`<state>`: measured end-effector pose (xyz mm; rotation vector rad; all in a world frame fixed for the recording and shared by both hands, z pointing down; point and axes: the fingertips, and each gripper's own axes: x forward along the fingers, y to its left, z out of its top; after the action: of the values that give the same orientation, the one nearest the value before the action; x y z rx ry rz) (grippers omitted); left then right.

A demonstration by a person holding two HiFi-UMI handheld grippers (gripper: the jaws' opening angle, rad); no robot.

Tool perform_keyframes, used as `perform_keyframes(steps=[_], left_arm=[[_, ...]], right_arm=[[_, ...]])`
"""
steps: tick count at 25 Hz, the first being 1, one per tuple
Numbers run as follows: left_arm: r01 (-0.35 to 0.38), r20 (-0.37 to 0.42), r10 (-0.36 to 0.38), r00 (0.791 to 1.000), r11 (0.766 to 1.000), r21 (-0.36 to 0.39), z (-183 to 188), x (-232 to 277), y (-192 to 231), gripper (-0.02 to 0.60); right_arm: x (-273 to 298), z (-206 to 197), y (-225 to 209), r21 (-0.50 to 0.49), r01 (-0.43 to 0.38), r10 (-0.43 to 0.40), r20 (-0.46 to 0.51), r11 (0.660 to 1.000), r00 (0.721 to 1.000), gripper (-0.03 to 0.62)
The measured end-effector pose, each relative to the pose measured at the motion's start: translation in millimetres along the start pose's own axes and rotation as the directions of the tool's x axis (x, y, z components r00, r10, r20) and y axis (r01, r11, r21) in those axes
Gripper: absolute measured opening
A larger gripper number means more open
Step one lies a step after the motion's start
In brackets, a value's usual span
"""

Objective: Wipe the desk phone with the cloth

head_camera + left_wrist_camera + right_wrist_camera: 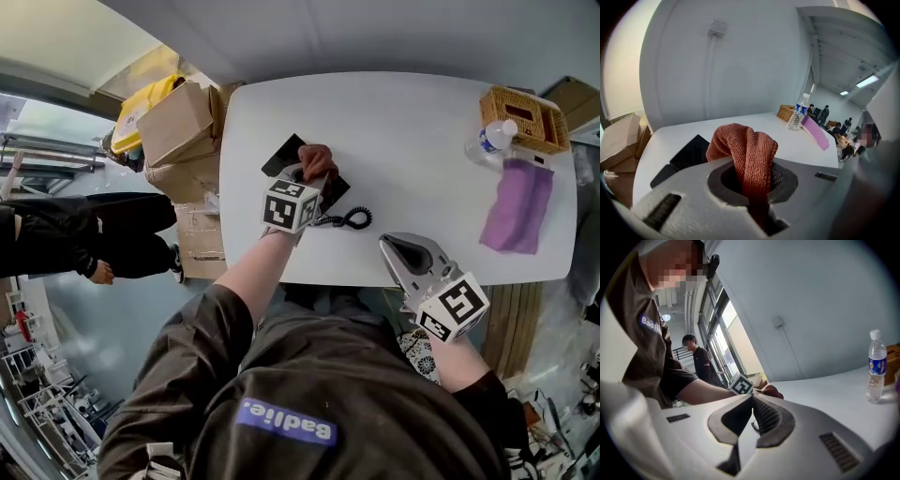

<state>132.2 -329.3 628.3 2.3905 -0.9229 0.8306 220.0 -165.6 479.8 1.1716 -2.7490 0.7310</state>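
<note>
Nearest, the right gripper [388, 243] hangs just off the front edge of the desk [403, 131], its claw pressed together on nothing, so it steadies nothing. Just inside that edge lies the coiled cord [352, 219]. Over the desk phone [284, 156], front-left on the desk, the left gripper [302, 178] pinches a bunched rust-red cloth [743, 150]. With so small a wad, I judge a hard stroke could shove the unheld phone toward the front or left edge, or the jaw tips could scrape it or snag the cord. A purple cloth [517, 206], bottle [492, 141] and basket [525, 117] sit well apart by the far right corner
</note>
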Motion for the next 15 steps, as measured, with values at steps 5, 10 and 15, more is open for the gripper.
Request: perform_keyframes(steps=[5,10,15], left_arm=[[0.065,-0.045,-0.065,0.997,0.998,-0.001,-26.5,12.5,-37.0,0.037],[0.142,-0.073,-0.141,0.987,0.99,0.006,-42.2,11.9,-72.4,0.037],[0.19,0.017,-0.19,0.982,0.982,0.022,-26.2,-16.7,-89.9,0.037]], right_arm=[[-9.2,-4.9,-5.3,0.011,0.026,-0.026,0.005,1.0,1.0,0.029],[-14.6,-10.8,-1.2,0.031,0.049,-0.049,0.001,0.998,0.999,0.029],[-13.0,-9.9,14.7,-0.004,0.052,-0.052,-0.007,0.999,0.999,0.029]])
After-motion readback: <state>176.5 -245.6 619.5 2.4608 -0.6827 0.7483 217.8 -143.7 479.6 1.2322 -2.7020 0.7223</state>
